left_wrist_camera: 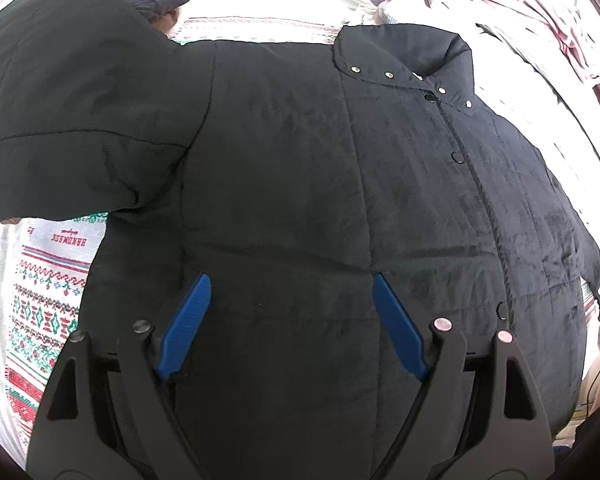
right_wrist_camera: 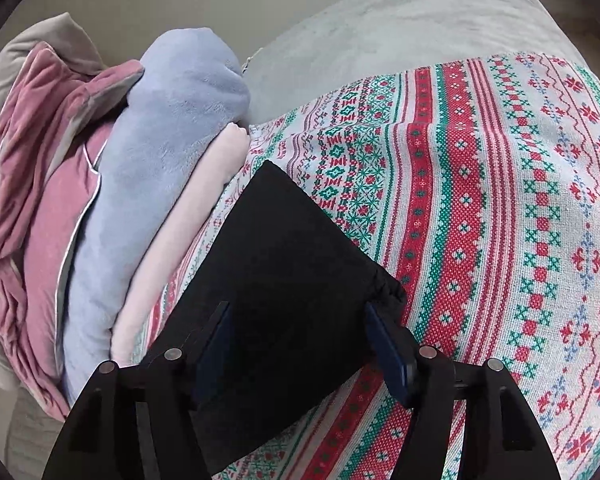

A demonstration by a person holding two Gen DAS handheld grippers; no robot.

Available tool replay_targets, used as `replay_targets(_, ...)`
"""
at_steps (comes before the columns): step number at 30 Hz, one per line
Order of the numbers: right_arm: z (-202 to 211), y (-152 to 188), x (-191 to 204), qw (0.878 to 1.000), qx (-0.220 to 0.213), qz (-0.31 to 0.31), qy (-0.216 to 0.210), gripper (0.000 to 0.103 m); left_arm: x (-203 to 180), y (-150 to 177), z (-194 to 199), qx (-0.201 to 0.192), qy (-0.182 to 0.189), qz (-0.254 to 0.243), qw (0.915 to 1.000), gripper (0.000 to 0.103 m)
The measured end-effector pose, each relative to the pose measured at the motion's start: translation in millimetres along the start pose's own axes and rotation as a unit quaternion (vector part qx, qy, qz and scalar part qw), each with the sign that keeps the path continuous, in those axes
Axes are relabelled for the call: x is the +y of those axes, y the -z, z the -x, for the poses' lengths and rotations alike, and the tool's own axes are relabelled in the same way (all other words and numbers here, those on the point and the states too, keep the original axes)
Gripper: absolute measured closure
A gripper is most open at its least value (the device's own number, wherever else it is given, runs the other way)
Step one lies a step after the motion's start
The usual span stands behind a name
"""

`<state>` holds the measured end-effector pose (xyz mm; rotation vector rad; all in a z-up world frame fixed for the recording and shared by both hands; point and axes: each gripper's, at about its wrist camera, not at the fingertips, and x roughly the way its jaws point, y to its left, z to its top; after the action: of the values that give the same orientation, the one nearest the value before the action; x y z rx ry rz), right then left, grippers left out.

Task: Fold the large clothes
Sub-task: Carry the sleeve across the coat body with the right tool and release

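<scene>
A black padded jacket [left_wrist_camera: 300,160] lies front up on a patterned cloth [left_wrist_camera: 44,300], snaps shut down its front and its collar [left_wrist_camera: 400,60] at the far side. One sleeve [left_wrist_camera: 80,100] stretches out to the left. My left gripper [left_wrist_camera: 291,280] hovers open over the jacket's lower body, nothing between its blue fingers. In the right wrist view the other black sleeve [right_wrist_camera: 284,260] lies flat on the cloth [right_wrist_camera: 500,200], its gathered cuff by the right finger. My right gripper [right_wrist_camera: 297,307] stands open astride that sleeve, its pads not pressing on it.
A stack of folded clothes [right_wrist_camera: 160,160], pink, lavender and pale pink, lies just left of the sleeve. Grey bedding [right_wrist_camera: 400,28] lies beyond the cloth's edge. Crumpled pink and white garments [left_wrist_camera: 540,40] sit at the far right of the jacket.
</scene>
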<state>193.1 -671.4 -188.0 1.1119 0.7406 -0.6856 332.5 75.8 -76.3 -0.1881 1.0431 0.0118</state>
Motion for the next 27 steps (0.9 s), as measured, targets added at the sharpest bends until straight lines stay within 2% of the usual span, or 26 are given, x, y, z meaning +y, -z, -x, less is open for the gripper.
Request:
replay_targets(2, 9, -1, -8, 0.999, 0.01, -0.04, -0.026, 0.037, 3, 0, 1, -0.001, 0.0, 0.005, 1.0, 0.02)
replay_targets(4, 11, 0, -14, 0.997, 0.053, -0.053, -0.016, 0.037, 7, 0, 3, -0.001, 0.004, 0.011, 0.9999, 0.02)
replay_targets(5, 8, 4, -15, 0.995, 0.085, -0.043, -0.007, 0.037, 8, -1, 3, 0.0, 0.006, 0.014, 0.9999, 0.02)
replay_targets(7, 9, 8, -10, 0.995, 0.1, -0.008, -0.01, 0.037, 8, -1, 5, 0.0, 0.013, 0.018, 0.9998, 0.02)
replay_targets(10, 0, 4, -6, 0.998, 0.065, 0.002, -0.014, 0.037, 1, 0, 6, -0.001, 0.015, 0.007, 0.9999, 0.02)
replay_targets(11, -6, 4, -4, 0.999, 0.048, 0.003, -0.015, 0.04, -2, 1, 6, -0.003, 0.009, -0.001, 1.0, 0.02)
replay_targets(13, -13, 7, 0, 1.0, 0.016, 0.018, 0.006, 0.066, -5, 3, 5, -0.008, -0.004, -0.013, 0.9999, 0.02)
replay_targets(14, -16, 9, 2, 1.0, 0.016, 0.017, 0.008, 0.084, -6, 4, 4, -0.008, -0.01, -0.018, 0.9998, 0.02)
replay_targets(15, -17, 9, 3, 1.0, 0.022, 0.003, -0.004, 0.093, -5, 3, 4, -0.008, -0.014, -0.018, 0.9997, 0.02)
replay_targets(17, -2, 5, 10, 0.999, -0.009, -0.012, -0.028, 0.095, -1, 2, 3, -0.011, -0.02, -0.011, 0.9997, 0.02)
replay_targets(19, 27, 2, 41, 0.996, -0.061, 0.034, -0.054, 0.096, 3, 0, 3, -0.012, -0.023, -0.001, 0.9997, 0.02)
replay_targets(21, 46, 7, 72, 0.991, -0.093, 0.092, -0.044, 0.096, 6, -1, 3, -0.011, -0.02, 0.009, 0.9997, 0.02)
replay_targets(24, 35, 14, 81, 0.989, -0.083, 0.123, -0.009, 0.096, 7, 0, 4, -0.008, -0.013, 0.012, 0.9998, 0.02)
replay_targets(26, 18, 15, 66, 0.993, -0.07, 0.094, 0.018, 0.096, 5, 1, 7, -0.009, -0.01, 0.007, 0.9999, 0.02)
replay_targets(27, 17, 15, 57, 0.995, -0.068, 0.071, 0.014, 0.096, 5, 2, 9, -0.011, -0.01, 0.005, 0.9999, 0.02)
